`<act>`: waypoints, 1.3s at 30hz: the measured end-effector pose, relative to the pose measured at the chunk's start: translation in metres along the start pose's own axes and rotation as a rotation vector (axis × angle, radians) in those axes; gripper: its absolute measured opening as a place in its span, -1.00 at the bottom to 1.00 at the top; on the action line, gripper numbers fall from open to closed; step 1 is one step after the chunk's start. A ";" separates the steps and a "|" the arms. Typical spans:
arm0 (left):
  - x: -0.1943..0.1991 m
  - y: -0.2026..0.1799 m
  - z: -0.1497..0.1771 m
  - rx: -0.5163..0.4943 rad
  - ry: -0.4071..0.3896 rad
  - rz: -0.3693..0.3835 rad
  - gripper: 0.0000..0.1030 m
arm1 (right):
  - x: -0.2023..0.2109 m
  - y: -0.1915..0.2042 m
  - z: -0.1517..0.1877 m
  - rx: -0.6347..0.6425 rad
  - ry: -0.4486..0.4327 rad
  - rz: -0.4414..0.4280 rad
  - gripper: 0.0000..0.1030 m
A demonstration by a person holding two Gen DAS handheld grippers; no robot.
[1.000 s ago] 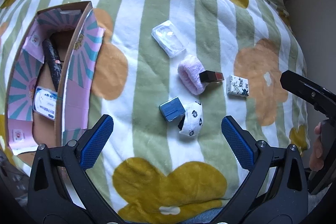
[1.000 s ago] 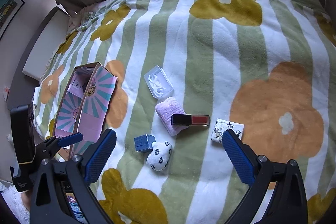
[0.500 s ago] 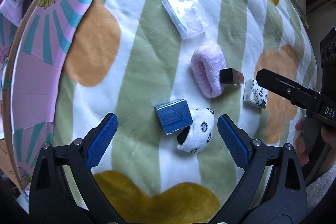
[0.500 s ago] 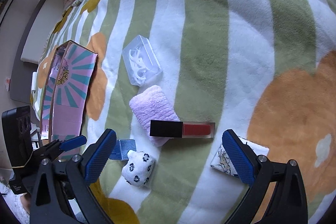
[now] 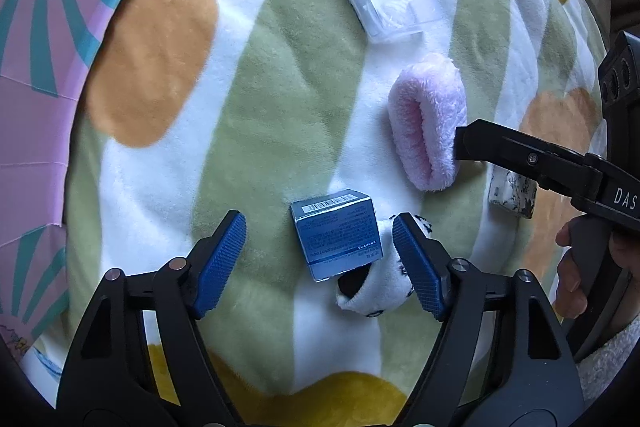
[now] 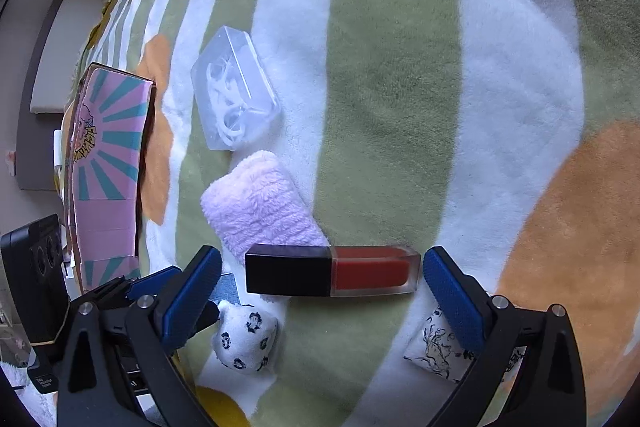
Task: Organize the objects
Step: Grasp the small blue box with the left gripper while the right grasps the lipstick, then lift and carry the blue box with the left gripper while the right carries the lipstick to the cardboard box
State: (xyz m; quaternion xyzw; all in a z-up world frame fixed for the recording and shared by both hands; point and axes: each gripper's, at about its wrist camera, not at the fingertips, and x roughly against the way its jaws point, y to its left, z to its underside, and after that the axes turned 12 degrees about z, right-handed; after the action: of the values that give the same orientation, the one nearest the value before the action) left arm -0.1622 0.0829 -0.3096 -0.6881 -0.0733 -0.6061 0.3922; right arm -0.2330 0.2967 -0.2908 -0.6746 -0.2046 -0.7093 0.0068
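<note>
**Both claws low over the blanket, nothing gripped**

Hidden / unclear:
- Spotted sock [image 5: 384, 291]: partly behind the blue box [image 5: 338, 239] and the left claw's right pad in the left wrist view.
- Patterned packet [image 6: 434, 349]: half covered by the right claw's right finger; in the left view only a sliver shows under the right claw's arm.
- Lipstick [image 6: 332, 271]: not visible in the left view, blocked by the right claw's finger.
- Pink carton [image 5: 44, 39]: cut off at frame edge, inside not visible.
- Clear case [image 6: 234, 99]: contents look like white floss picks, can't confirm.

Positions:
- Left claw [image 5: 319, 259]: jaws closing, blue box sits between the pads, gaps on both sides, no contact yet.
- Right claw [image 6: 322, 291]: jaws apart, lipstick lies crosswise between the pads, black cap end resting on the pink fuzzy cloth [image 6: 260, 203]. Pads not touching it.
- All on the striped blanket [image 6: 400, 67].
</note>
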 end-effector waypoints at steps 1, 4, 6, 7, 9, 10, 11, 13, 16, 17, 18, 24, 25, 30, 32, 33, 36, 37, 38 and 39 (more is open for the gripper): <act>-0.001 0.000 0.000 0.002 0.002 0.001 0.43 | -0.001 0.000 0.000 0.001 0.004 0.000 0.96; -0.004 0.001 -0.002 0.015 0.007 0.011 0.42 | -0.004 0.002 0.001 0.012 0.012 0.005 0.95; -0.008 0.002 -0.002 0.030 0.016 0.022 0.37 | -0.006 0.005 0.003 0.028 0.017 0.016 0.88; -0.011 0.003 -0.002 0.039 0.023 0.032 0.24 | -0.007 0.005 0.004 0.035 0.018 0.027 0.84; -0.015 0.007 -0.002 0.061 0.033 0.050 0.09 | -0.008 0.006 0.007 0.043 0.017 0.048 0.71; -0.016 0.008 -0.002 0.068 0.032 0.058 -0.03 | -0.008 0.005 0.008 0.041 0.015 0.049 0.65; -0.016 0.009 -0.003 0.074 0.029 0.069 -0.17 | -0.007 0.004 0.009 0.037 0.012 0.048 0.58; -0.016 0.009 -0.003 0.064 0.035 0.063 -0.20 | -0.006 0.001 0.011 0.028 0.006 0.038 0.58; -0.016 0.010 -0.003 0.066 0.033 0.071 -0.21 | -0.006 0.001 0.014 0.026 0.000 0.041 0.58; -0.015 0.010 -0.003 0.065 0.032 0.073 -0.21 | -0.005 0.001 0.015 0.027 -0.002 0.044 0.58; -0.014 0.010 -0.003 0.063 0.031 0.074 -0.22 | -0.005 0.001 0.016 0.026 -0.004 0.047 0.58; -0.004 0.004 -0.004 0.024 0.016 0.069 -0.22 | 0.002 0.003 0.025 0.006 -0.021 0.046 0.58; -0.002 0.004 -0.004 0.020 0.013 0.069 -0.22 | 0.004 0.004 0.027 0.005 -0.027 0.050 0.58; 0.013 0.001 -0.007 -0.003 -0.011 0.071 -0.22 | 0.016 0.012 0.038 -0.006 -0.057 0.059 0.57; 0.021 0.000 -0.007 -0.015 -0.021 0.071 -0.22 | 0.024 0.015 0.042 -0.012 -0.077 0.065 0.57; 0.025 -0.001 -0.008 -0.020 -0.030 0.072 -0.22 | 0.030 0.018 0.043 -0.015 -0.087 0.069 0.57; 0.040 -0.005 -0.008 -0.037 -0.059 0.075 -0.22 | 0.048 0.022 0.039 -0.038 -0.122 0.091 0.57; 0.046 0.001 -0.008 -0.045 -0.068 0.075 -0.22 | 0.056 0.028 0.044 -0.047 -0.134 0.100 0.57; 0.053 0.000 -0.009 -0.057 -0.078 0.074 -0.22 | 0.063 0.026 0.043 -0.055 -0.148 0.111 0.57; 0.056 -0.001 -0.010 -0.069 -0.087 0.073 -0.22 | 0.073 0.031 0.042 -0.066 -0.163 0.124 0.57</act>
State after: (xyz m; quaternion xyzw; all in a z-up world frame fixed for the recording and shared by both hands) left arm -0.1559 0.0562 -0.2598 -0.7291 -0.0442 -0.5633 0.3863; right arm -0.1906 0.3000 -0.2115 -0.7411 -0.1389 -0.6567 0.0121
